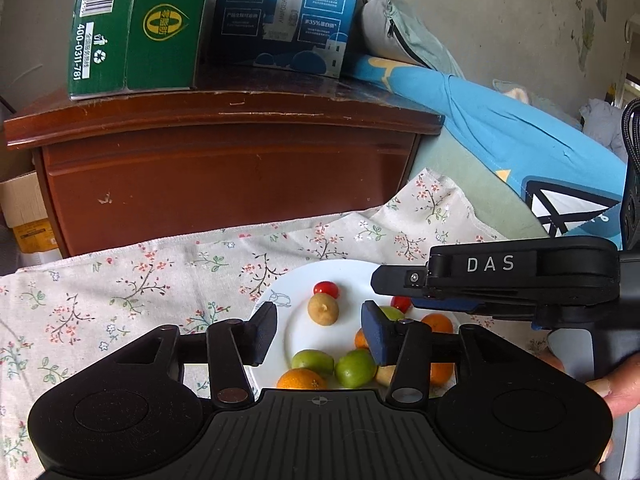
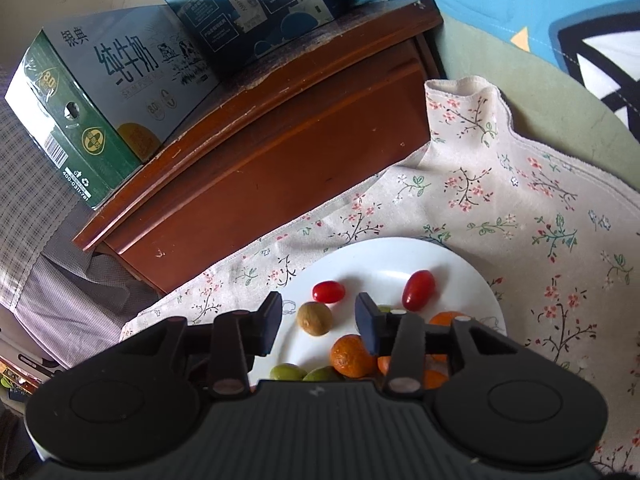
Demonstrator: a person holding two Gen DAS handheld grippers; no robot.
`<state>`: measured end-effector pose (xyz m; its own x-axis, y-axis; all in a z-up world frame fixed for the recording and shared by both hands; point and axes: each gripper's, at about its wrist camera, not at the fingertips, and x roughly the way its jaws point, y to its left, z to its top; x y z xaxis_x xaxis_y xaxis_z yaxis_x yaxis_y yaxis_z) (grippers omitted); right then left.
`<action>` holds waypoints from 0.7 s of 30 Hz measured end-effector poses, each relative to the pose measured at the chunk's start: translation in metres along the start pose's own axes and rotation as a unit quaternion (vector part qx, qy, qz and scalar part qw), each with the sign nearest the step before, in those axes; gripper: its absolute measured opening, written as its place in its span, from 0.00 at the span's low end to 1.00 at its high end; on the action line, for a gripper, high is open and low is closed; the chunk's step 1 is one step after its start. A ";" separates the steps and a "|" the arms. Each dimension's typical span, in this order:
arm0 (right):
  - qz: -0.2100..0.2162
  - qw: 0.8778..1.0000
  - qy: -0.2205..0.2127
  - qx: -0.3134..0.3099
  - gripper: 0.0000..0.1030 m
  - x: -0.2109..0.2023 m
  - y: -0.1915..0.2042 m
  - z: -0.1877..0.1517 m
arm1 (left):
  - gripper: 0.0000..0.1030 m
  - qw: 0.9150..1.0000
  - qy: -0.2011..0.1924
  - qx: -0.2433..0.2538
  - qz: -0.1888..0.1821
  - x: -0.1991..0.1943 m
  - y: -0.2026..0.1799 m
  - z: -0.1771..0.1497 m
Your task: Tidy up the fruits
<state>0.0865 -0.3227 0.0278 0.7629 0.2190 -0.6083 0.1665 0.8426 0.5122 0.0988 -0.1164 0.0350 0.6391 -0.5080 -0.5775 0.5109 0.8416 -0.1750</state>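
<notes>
A white plate (image 1: pixel 352 276) lies on a floral cloth and holds small fruits: two red cherry tomatoes (image 1: pixel 326 289), a brown longan (image 1: pixel 323 309), green fruits (image 1: pixel 313 361) and small oranges (image 1: pixel 300 379). My left gripper (image 1: pixel 318 334) is open and empty above the plate's near side. The right gripper's body (image 1: pixel 520 276) shows at the right over the plate. In the right wrist view my right gripper (image 2: pixel 318 326) is open and empty above the plate (image 2: pixel 384 256), with the longan (image 2: pixel 314 318), tomatoes (image 2: pixel 418 290) and an orange (image 2: pixel 352 354) between and beyond its fingers.
A floral cloth (image 1: pixel 120 292) covers the surface. A brown wooden cabinet (image 1: pixel 224 176) stands behind it, with a green milk carton (image 1: pixel 132 28) and a blue carton (image 1: pixel 284 16) on top. Blue bedding (image 1: pixel 500 128) lies at the right.
</notes>
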 end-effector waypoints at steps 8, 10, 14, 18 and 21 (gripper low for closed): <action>-0.039 0.999 0.004 -0.020 0.55 -0.036 0.004 -0.010 | 0.61 1.000 0.012 0.003 0.015 -0.044 -0.002 -0.008; -0.049 0.999 0.008 -0.020 0.59 -0.047 0.003 -0.016 | 0.61 1.000 0.010 0.001 0.021 -0.055 -0.001 -0.012; -0.056 0.998 0.016 -0.017 0.67 -0.070 0.002 -0.027 | 0.67 1.000 0.013 -0.007 0.020 -0.074 -0.002 -0.021; -0.063 0.998 0.016 -0.007 0.79 -0.098 -0.003 -0.043 | 0.75 1.000 0.006 0.000 0.025 -0.095 -0.007 -0.032; -0.071 0.997 0.021 -0.004 0.81 -0.115 -0.006 -0.058 | 0.80 1.000 0.007 -0.003 0.022 -0.108 -0.007 -0.043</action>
<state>-0.0381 -0.3242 0.0594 0.7054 0.1171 -0.6991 0.2657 0.8707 0.4139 0.0014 -0.0598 0.0644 0.6531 -0.4680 -0.5953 0.4795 0.8641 -0.1532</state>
